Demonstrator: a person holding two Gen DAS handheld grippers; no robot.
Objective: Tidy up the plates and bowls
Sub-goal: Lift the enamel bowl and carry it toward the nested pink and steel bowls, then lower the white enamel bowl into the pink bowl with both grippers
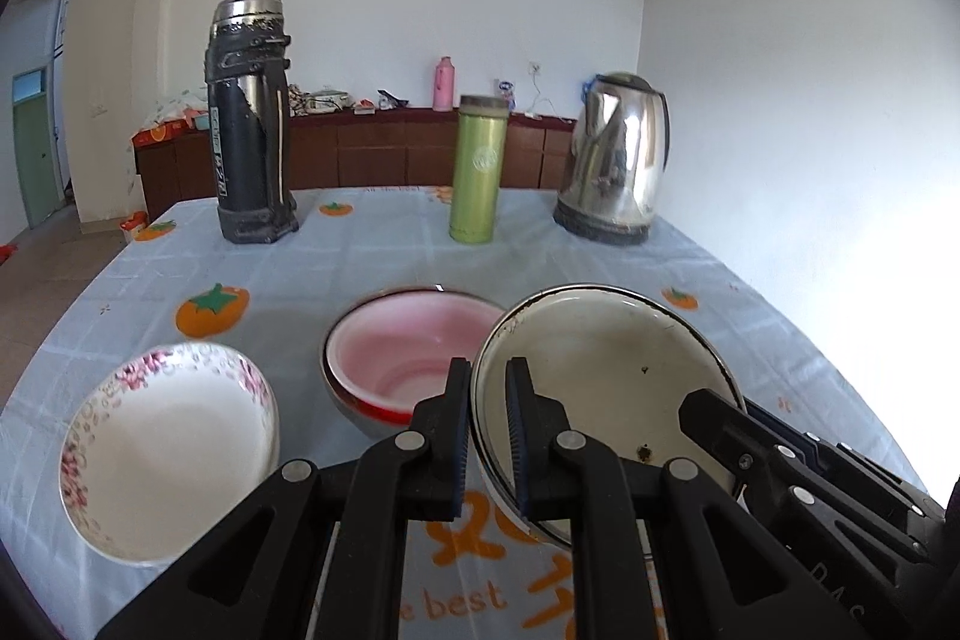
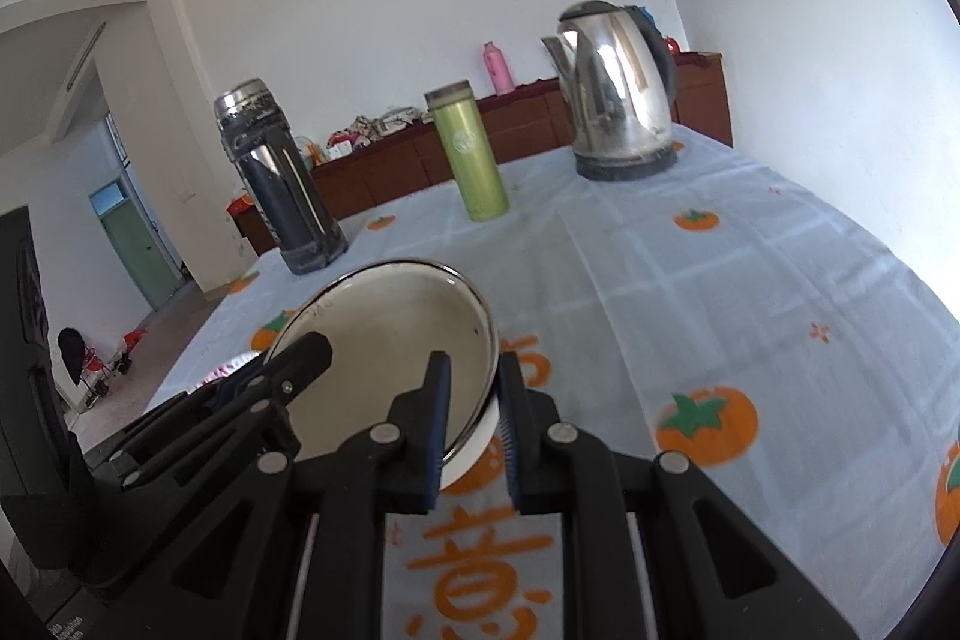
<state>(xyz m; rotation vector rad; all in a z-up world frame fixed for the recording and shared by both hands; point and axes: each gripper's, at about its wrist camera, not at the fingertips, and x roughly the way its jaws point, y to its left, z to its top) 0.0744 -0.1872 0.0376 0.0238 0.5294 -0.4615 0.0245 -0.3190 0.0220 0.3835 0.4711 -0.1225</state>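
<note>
A cream enamel bowl (image 1: 606, 376) with a dark rim is held tilted above the table by both grippers. My left gripper (image 1: 487, 436) is shut on its left rim. My right gripper (image 2: 471, 430) is shut on its right rim; the bowl (image 2: 390, 340) fills the middle of the right wrist view. The right gripper's fingers (image 1: 720, 418) show at the bowl's right edge in the left wrist view. A pink bowl with a red outside (image 1: 414, 352) sits just behind and left of it. A white floral bowl (image 1: 168, 448) stands at the left.
At the back of the table (image 1: 372, 244) stand a black thermos (image 1: 252, 124), a green bottle (image 1: 477, 169) and a steel kettle (image 1: 618, 160). The tablecloth has orange fruit prints. A wall is close on the right; a brown sideboard (image 1: 372, 148) stands beyond.
</note>
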